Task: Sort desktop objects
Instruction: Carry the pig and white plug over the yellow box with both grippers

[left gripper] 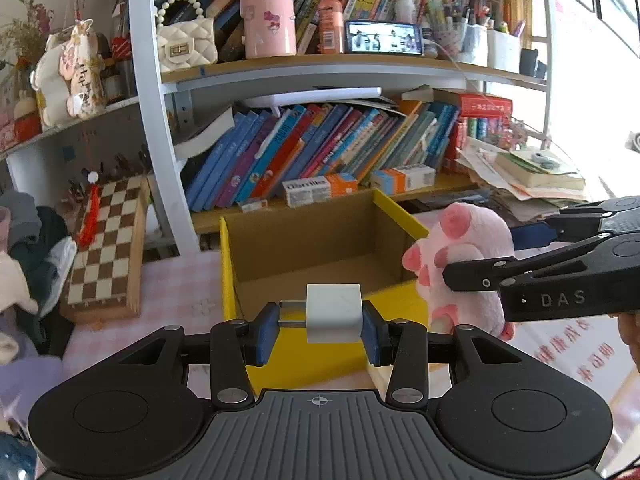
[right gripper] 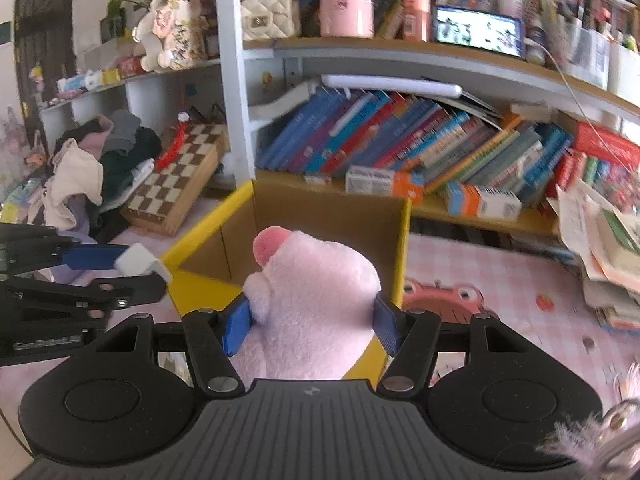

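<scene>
- In the left wrist view, the left gripper [left gripper: 320,322] has its jaws partly closed on a white plug adapter [left gripper: 334,313]. The two blue pads [left gripper: 267,332] press on it from both sides, with the metal prongs of the adapter toward the left pad.
- The adapter is held in the air above the front edge of the open yellow cardboard box [left gripper: 230,280], which is the landmark here; the brown inside of the box is seen behind the adapter.
- At the right side of the box, the pink plush paw [left gripper: 464,256] hangs just beside the right wall, and the right gripper [left gripper: 516,252] reaches it from the right edge of this view.
- Behind the box there is a shelf of leaning books [left gripper: 320,148], and to the left of the box a chessboard [left gripper: 108,248] leans.
- In the right wrist view, the right gripper [right gripper: 312,320] has its jaws about half open and closed on the plush paw [right gripper: 316,292]; the blue pads [right gripper: 238,326] sink into the soft fur on both sides.
- The paw is held above the near right corner of the yellow box [right gripper: 402,248].
- At the left of the box, the left gripper [right gripper: 120,264] holds the white adapter [right gripper: 140,262] just over the left wall.
- To the right of the box, a red crab picture [right gripper: 444,300] is on the pink table cover [right gripper: 520,280].
</scene>
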Demonstrator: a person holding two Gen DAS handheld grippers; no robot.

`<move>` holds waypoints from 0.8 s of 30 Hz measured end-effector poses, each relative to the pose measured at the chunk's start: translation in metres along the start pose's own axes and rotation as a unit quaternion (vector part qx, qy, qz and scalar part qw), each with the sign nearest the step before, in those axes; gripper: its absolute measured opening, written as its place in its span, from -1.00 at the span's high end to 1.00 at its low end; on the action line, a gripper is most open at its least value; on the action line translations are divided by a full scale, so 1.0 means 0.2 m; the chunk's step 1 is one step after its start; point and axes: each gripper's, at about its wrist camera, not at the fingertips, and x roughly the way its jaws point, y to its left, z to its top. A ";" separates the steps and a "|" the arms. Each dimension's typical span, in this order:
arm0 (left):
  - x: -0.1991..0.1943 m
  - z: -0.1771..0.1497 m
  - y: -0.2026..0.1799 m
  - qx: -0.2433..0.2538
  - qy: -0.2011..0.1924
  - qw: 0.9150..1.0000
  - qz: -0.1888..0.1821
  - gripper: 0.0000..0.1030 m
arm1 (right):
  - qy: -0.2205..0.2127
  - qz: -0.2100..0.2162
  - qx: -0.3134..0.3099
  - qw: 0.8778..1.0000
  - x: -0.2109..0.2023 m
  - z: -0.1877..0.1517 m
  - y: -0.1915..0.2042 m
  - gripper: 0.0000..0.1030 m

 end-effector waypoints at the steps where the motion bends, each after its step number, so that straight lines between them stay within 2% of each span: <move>1: 0.02 0.02 0.01 -0.001 0.000 1.000 0.003 0.20 | -0.003 0.003 -0.003 1.000 0.02 0.02 0.00 -0.16; 6: 0.16 0.11 0.04 0.000 0.006 1.000 0.014 0.20 | -0.015 0.003 -0.019 1.000 0.18 0.13 -0.05 -0.16; 11: 0.33 0.17 0.08 0.004 0.031 0.999 0.024 0.20 | -0.002 0.004 -0.037 0.999 0.40 0.22 -0.11 -0.16; 18: 0.56 0.16 0.08 0.027 0.083 0.996 0.030 0.20 | 0.067 0.019 -0.082 0.994 0.71 0.23 -0.15 -0.16; 24: 0.73 0.14 0.10 0.030 0.127 0.991 0.026 0.20 | 0.120 0.040 -0.114 0.985 0.86 0.18 -0.15 -0.17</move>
